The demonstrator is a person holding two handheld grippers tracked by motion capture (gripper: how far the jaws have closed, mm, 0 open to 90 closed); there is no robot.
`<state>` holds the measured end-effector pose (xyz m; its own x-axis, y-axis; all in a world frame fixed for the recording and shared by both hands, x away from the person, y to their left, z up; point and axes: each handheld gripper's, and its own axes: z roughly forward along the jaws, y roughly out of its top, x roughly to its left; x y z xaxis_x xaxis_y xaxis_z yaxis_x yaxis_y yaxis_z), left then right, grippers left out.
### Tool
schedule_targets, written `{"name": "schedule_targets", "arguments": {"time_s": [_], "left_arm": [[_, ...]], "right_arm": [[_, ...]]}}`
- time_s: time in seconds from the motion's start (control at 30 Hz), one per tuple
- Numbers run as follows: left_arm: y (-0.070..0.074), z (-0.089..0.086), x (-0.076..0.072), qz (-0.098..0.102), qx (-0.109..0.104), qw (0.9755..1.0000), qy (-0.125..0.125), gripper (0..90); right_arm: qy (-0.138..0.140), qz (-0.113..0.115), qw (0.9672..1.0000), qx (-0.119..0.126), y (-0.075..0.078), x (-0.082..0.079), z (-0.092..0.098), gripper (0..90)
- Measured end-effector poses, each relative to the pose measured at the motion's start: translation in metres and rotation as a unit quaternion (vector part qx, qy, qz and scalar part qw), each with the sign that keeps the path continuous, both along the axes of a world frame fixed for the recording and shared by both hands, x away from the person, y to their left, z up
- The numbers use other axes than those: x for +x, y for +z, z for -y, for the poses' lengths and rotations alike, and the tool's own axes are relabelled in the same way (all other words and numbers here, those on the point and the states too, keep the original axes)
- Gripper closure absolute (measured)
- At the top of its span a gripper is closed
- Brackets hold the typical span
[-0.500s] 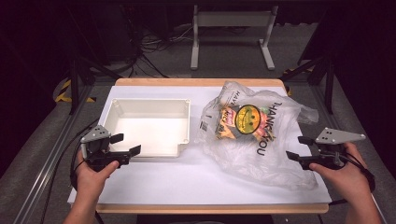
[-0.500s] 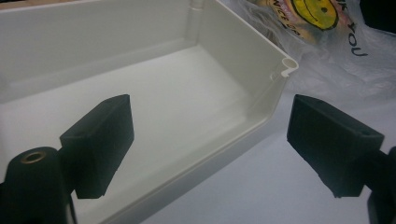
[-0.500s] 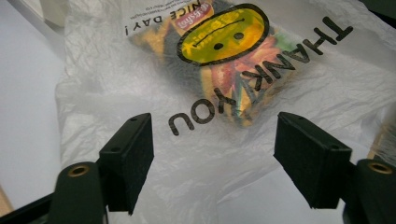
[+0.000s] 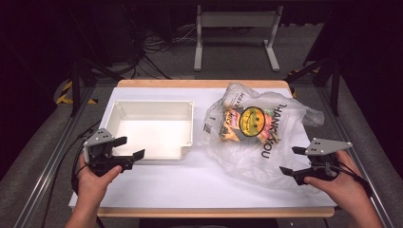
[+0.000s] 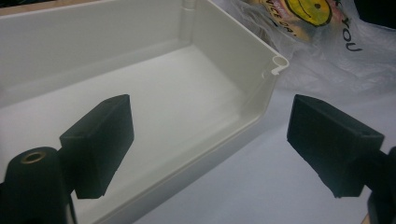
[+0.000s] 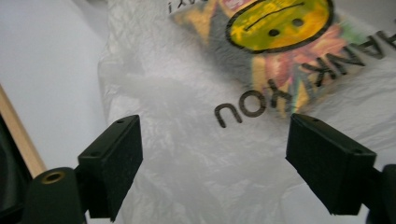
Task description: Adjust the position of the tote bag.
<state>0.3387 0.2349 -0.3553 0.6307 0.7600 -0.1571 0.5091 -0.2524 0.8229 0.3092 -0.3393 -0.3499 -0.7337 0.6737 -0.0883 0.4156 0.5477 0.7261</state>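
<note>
Nearest, at the bottom of the high view, a person's two hands each hold a black two-jaw gripper above a white-covered table (image 4: 190,190). The left gripper (image 4: 129,148), lower left of the frame, hangs at the near edge of a white plastic bin (image 4: 114,116), jaws spread wide and holding nothing. In the left gripper view one jaw hangs over the bin's bare floor (image 5: 154,102) and the other over the tabletop outside its wall. The right gripper (image 4: 291,160), lower right, is likewise released, its jaws wide apart and empty, pointing at the near edge of a thin clear plastic bag (image 4: 266,152).

Compared with half a second ago, both grippers sit in much the same places and nothing on the table has shifted, so I judge the work has not properly begun.

Farther off, centre right, the bag lies crumpled beside the bin, printed with a yellow smiley face (image 6: 280,21) and holding colourful snack packets (image 4: 231,124). Beyond the table stands a grey metal frame (image 4: 235,35) on a dark floor.
</note>
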Motion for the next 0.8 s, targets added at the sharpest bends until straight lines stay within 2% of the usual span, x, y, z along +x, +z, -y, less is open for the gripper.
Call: {"name": "schedule_targets", "arguments": {"time_s": [0.23, 0.3, 0.4, 0.5, 0.8], "left_arm": [[-0.001, 0.004, 0.001, -0.007, 0.001, 1.0000, -0.002, 15.4], [-0.002, 0.006, 0.001, -0.005, 0.003, 1.0000, -0.005, 15.2], [-0.002, 0.008, 0.001, -0.007, 0.005, 0.9999, -0.008, 15.2], [-0.003, 0.008, 0.002, -0.007, 0.006, 0.9999, -0.008, 15.2], [-0.003, 0.008, 0.002, -0.008, 0.007, 0.9999, -0.009, 15.2]], "right_arm": [[0.027, -0.022, 0.9993, -0.015, -0.017, 0.000, -0.012, 13.6], [0.041, -0.033, 0.9983, -0.025, -0.023, -0.001, -0.017, 13.0], [0.048, -0.044, 0.9973, -0.033, -0.029, 0.000, -0.020, 10.7], [0.059, -0.068, 0.9947, -0.050, -0.039, 0.002, -0.021, 10.5], [0.052, -0.082, 0.9930, -0.067, -0.055, 0.013, -0.019, 9.7]]}}
